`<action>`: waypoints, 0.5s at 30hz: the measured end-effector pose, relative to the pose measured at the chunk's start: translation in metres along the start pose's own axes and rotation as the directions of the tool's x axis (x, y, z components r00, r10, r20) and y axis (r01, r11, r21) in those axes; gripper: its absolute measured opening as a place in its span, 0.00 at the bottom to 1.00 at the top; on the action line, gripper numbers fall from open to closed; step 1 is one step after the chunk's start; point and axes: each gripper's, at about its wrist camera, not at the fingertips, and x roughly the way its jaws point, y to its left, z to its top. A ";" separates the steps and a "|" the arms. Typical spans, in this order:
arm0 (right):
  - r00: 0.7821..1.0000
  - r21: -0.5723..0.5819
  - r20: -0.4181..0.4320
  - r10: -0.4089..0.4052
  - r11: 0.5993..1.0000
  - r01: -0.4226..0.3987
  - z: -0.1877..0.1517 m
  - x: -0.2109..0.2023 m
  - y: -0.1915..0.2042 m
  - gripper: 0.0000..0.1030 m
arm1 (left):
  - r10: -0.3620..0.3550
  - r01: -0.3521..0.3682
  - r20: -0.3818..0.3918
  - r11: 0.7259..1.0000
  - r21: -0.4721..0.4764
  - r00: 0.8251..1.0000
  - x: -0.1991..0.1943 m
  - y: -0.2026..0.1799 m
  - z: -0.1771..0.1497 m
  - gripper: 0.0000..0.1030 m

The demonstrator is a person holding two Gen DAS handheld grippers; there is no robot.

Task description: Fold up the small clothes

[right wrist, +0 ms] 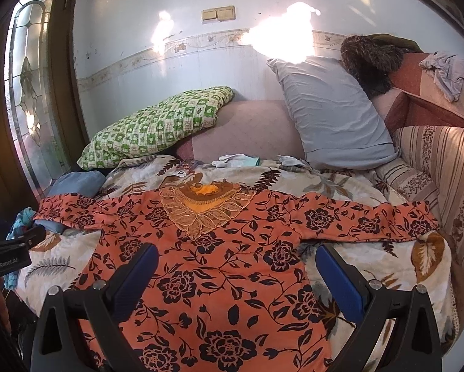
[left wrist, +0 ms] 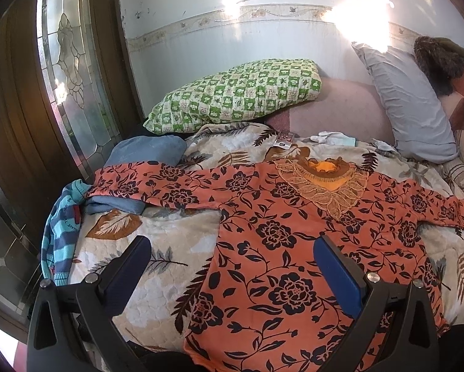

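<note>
Covering the bed, a leaf-print quilt point(right wrist: 349, 186) carries an orange floral dress point(right wrist: 219, 279) spread flat at its middle, sleeves reaching toward both side edges. Blue folded clothes point(left wrist: 145, 152) sit at the quilt's left edge. Both the left gripper point(left wrist: 232, 248) and right gripper point(right wrist: 235, 254) hover above, jaws wide apart, holding nothing.

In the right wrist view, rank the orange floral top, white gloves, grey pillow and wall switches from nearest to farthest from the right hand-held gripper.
1. Orange floral top, spread flat under the open right hand-held gripper.
2. White gloves, beyond the collar, mid-bed.
3. Grey pillow, propped at the back, to the right.
4. Wall switches, high on the far wall.
</note>
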 end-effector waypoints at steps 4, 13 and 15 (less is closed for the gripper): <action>1.000 -0.014 -0.007 0.021 1.000 -0.021 0.002 0.003 0.012 1.00 | 0.005 -0.005 -0.004 1.000 -0.011 1.000 0.001 0.006 0.000 1.00; 0.999 -0.040 0.022 0.032 0.999 -0.031 0.005 -0.016 0.021 1.00 | 0.003 -0.003 0.029 1.000 -0.010 1.000 -0.020 0.009 0.002 1.00; 0.999 -0.036 0.032 0.028 0.999 -0.027 0.007 -0.022 0.019 1.00 | 0.002 -0.001 0.042 1.000 -0.007 0.999 -0.027 0.008 0.003 1.00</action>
